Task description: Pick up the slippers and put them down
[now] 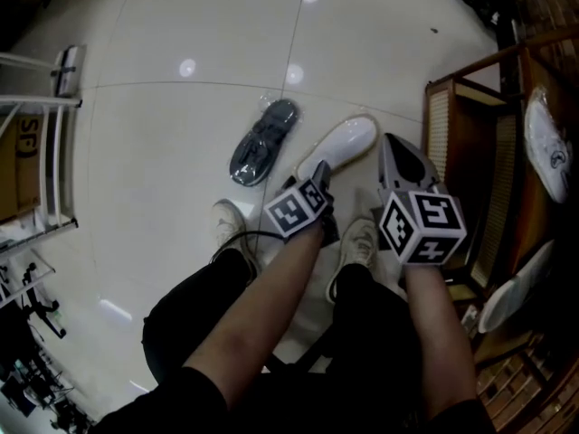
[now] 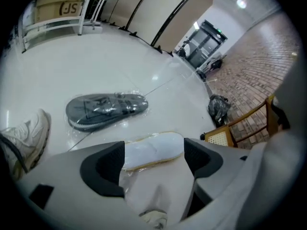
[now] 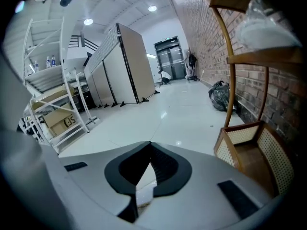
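Observation:
Two slippers lie on the pale tiled floor. A dark one in a clear bag (image 1: 262, 141) (image 2: 105, 109) sits to the left of a white one (image 1: 342, 143) (image 2: 160, 146). My left gripper (image 1: 320, 170) (image 2: 154, 153) hangs over the heel end of the white slipper. Its jaws stand wide open, with the slipper showing between them on the floor and neither pad touching it. To the right, my right gripper (image 1: 391, 148) (image 3: 149, 146) is held above the floor. It is shut, pads meeting at the tips, with nothing gripped.
A wooden shoe rack (image 1: 470, 134) (image 3: 254, 147) stands at the right with bagged white slippers (image 1: 547, 147) on its shelves. A metal shelf unit (image 1: 45, 152) is at the left. A black bag (image 2: 218, 108) lies by the brick wall. The person's sneakers (image 1: 226, 224) are below the grippers.

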A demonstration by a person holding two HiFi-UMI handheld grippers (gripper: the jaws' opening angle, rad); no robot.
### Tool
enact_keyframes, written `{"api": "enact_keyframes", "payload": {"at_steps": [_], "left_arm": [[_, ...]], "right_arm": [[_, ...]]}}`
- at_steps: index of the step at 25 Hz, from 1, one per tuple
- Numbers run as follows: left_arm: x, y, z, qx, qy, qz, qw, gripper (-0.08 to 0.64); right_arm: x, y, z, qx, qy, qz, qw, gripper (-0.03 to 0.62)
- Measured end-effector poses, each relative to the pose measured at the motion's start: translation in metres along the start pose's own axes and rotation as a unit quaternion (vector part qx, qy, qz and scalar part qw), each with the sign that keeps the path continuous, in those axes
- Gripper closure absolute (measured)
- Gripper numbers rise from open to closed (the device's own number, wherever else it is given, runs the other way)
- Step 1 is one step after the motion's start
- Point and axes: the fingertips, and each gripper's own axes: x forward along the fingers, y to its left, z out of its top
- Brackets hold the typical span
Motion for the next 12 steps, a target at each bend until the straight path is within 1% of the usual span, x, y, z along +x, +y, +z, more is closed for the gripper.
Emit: {"api": "enact_keyframes", "payload": {"at_steps": [3, 6, 9, 12], "left_arm": [[-0.022, -0.028, 0.03, 0.032, -0.027, -0.026, 0.9988, 0.169], [-0.049, -0.067, 0.061, 0.082, -0.055, -0.065, 0.993, 0.17], [-0.079, -0.104, 0.094, 0.136, -0.084, -0.099, 0.9821, 0.17], [-0.118, -0.134, 0.13, 0.182, -0.105, -0.135, 0.9682, 0.172]], "right_arm": [[-0.012, 0.009, 0.016, -0.033, -0.012, -0.006, 0.999, 0.581], [-0.024, 0.021, 0.034, -0.074, -0.02, -0.006, 0.997, 0.581], [-0.037, 0.027, 0.052, -0.104, -0.022, -0.005, 0.994, 0.581], [-0.056, 0.035, 0.082, -0.123, -0.045, -0.009, 0.991, 0.581]]}}
